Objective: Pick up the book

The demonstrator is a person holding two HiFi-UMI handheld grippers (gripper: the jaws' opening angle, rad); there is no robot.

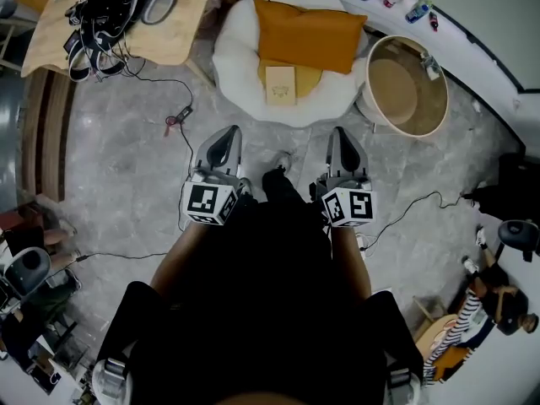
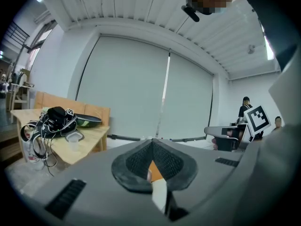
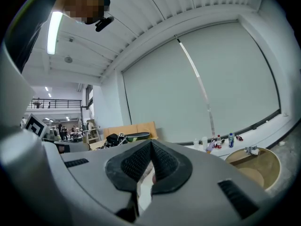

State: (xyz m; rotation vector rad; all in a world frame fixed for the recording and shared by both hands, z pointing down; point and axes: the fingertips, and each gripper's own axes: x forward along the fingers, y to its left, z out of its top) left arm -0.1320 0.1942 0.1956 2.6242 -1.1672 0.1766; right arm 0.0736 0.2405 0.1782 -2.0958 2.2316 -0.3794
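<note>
As book [image 1: 281,84] is not yet within reach, we carry both tongs low before body, side by side, pointing ahead.
- Left tongs [image 1: 226,137]: pads pressed together, nothing between.
- Right tongs [image 1: 340,135]: same, pads together, empty.
- We judge this carry is only for approach; tongs must spread before grasp.
- Book lies flat on white cushion [image 1: 240,53], just in front of orange pillow [image 1: 310,34].
- Book is ahead of tongs, well apart, about midway between their two lines; strip of floor [image 1: 126,142] lies between.
</note>
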